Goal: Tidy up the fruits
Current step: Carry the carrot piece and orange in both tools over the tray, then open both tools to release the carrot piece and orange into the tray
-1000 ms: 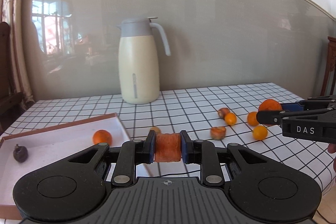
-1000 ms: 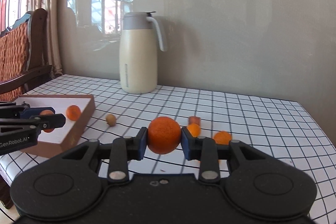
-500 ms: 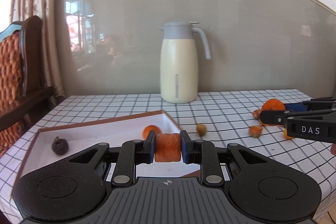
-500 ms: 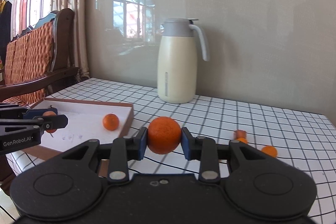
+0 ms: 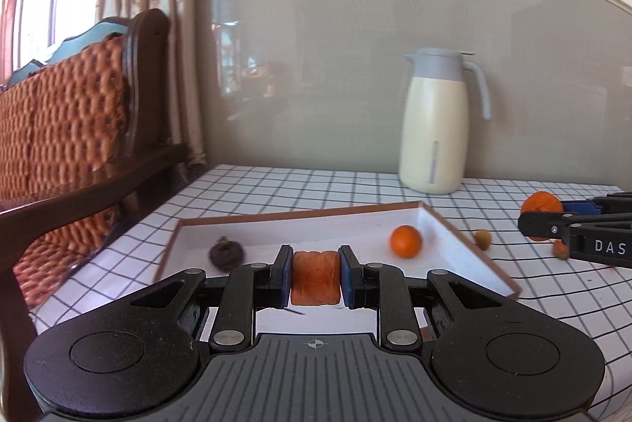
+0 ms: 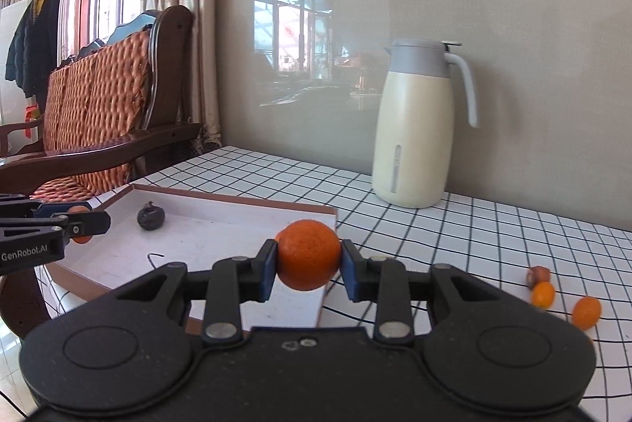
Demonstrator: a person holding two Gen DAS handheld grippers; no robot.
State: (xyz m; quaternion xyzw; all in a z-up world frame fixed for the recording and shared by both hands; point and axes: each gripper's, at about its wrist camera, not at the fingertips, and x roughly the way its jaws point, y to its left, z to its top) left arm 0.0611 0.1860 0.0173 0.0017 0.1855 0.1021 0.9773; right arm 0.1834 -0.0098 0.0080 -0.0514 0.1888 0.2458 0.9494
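Observation:
My left gripper (image 5: 315,277) is shut on an orange, ribbed fruit piece (image 5: 315,279) and holds it over the near side of the white tray (image 5: 276,230). In the tray lie a round orange (image 5: 405,241) and a dark shrivelled fruit (image 5: 225,253). My right gripper (image 6: 309,260) is shut on a large orange (image 6: 309,254) at the tray's right edge (image 6: 316,214). The right gripper also shows in the left wrist view (image 5: 553,222); the left gripper shows in the right wrist view (image 6: 85,224).
A cream thermos jug (image 5: 434,129) stands at the back of the checked table (image 6: 454,224). Loose small fruits lie right of the tray (image 6: 543,293) (image 6: 587,311) (image 5: 482,237). A wooden chair (image 5: 79,129) stands left of the table.
Both grippers have swung left with their fruits, from the loose fruits on the table to the tray. The grips have not changed.

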